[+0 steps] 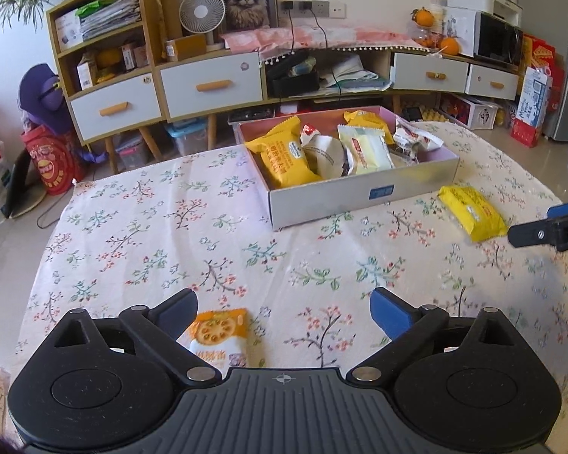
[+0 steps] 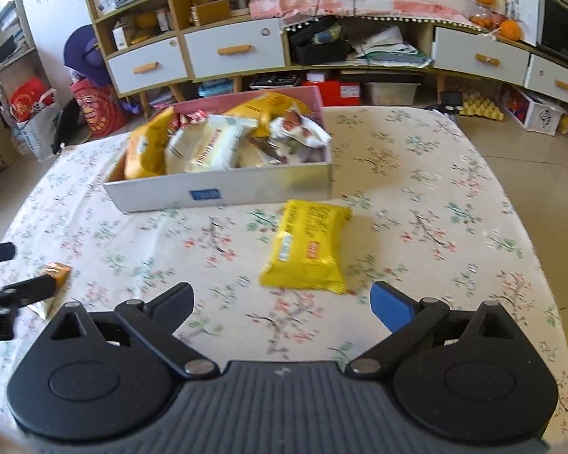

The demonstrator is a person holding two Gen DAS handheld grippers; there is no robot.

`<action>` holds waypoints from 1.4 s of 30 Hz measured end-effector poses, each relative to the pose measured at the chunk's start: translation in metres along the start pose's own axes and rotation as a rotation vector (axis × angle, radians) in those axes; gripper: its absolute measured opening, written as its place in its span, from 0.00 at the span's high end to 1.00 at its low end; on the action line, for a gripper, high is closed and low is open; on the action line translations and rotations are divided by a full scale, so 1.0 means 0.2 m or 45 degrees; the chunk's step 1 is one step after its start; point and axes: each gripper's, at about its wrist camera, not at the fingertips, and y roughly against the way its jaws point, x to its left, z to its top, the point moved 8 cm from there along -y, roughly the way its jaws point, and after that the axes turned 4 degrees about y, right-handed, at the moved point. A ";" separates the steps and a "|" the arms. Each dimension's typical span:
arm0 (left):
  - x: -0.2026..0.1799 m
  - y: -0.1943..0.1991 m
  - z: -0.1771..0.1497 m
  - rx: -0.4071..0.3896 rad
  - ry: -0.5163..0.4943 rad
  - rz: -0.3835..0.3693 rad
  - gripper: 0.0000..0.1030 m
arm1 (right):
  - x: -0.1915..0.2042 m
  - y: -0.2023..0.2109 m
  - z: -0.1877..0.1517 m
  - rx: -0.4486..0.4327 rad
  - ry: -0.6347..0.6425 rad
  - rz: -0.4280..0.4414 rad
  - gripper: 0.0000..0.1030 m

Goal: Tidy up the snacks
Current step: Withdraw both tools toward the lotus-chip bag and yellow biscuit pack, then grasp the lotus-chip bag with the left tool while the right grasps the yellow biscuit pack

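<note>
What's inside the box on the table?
The box holds a heap of snack packets: an orange one at its left end, a pale yellow one in the middle, and white crinkly ones to the right. Anything underneath the heap is covered.

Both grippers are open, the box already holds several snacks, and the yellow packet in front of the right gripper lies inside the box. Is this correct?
Not fully. The right wrist view shows the yellow packet lying on the tablecloth, outside the box. The rest is right.
</note>
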 end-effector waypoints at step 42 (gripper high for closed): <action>0.19 -0.18 -0.24 0.069 0.199 0.065 0.12 | 0.01 -0.34 -0.01 -0.003 0.111 -0.047 0.00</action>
